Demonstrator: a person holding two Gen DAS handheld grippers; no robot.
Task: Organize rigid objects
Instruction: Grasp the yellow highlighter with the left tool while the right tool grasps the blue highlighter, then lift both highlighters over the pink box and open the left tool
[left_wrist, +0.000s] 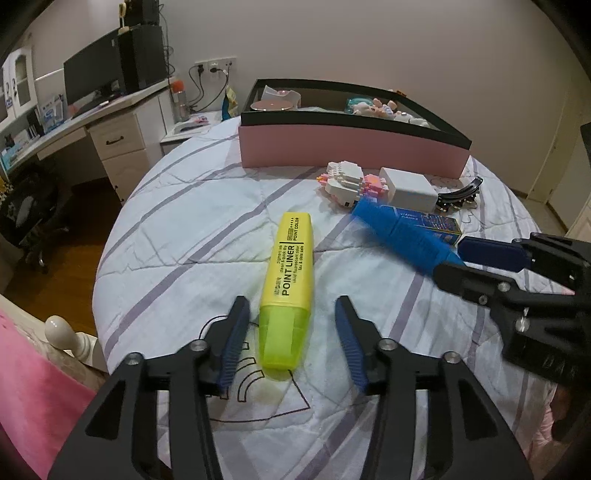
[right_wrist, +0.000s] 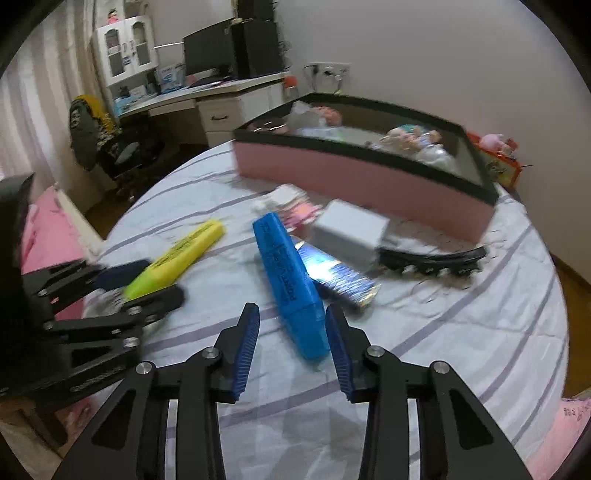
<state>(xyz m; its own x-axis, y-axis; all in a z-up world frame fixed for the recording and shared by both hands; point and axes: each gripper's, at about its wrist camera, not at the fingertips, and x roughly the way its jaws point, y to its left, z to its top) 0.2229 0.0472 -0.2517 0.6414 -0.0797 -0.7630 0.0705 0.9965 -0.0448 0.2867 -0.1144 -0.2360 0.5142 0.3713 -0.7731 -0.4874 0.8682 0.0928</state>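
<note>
A yellow highlighter (left_wrist: 288, 273) lies on the white striped quilt (left_wrist: 184, 229). Its cap end sits between the fingers of my left gripper (left_wrist: 291, 306), which is open with a gap on both sides. A blue highlighter (right_wrist: 291, 280) lies with its near end between the fingers of my right gripper (right_wrist: 291, 314). The right pad (right_wrist: 338, 343) is close against it, the left pad stands clear, so this gripper is open. In the left wrist view the blue highlighter (left_wrist: 402, 232) is blurred, with the right gripper (left_wrist: 448, 258) at its end. The right wrist view shows the left gripper (right_wrist: 162, 280) around the yellow highlighter (right_wrist: 177, 258).
A pink box with a black rim (left_wrist: 351, 151) holding small toys stands at the back of the bed. In front of it lie a block toy (left_wrist: 347, 181), a white cube (left_wrist: 410, 188), a black hair claw (left_wrist: 458, 195) and a shiny blue pack (left_wrist: 432, 221). A desk (left_wrist: 110, 122) is at left.
</note>
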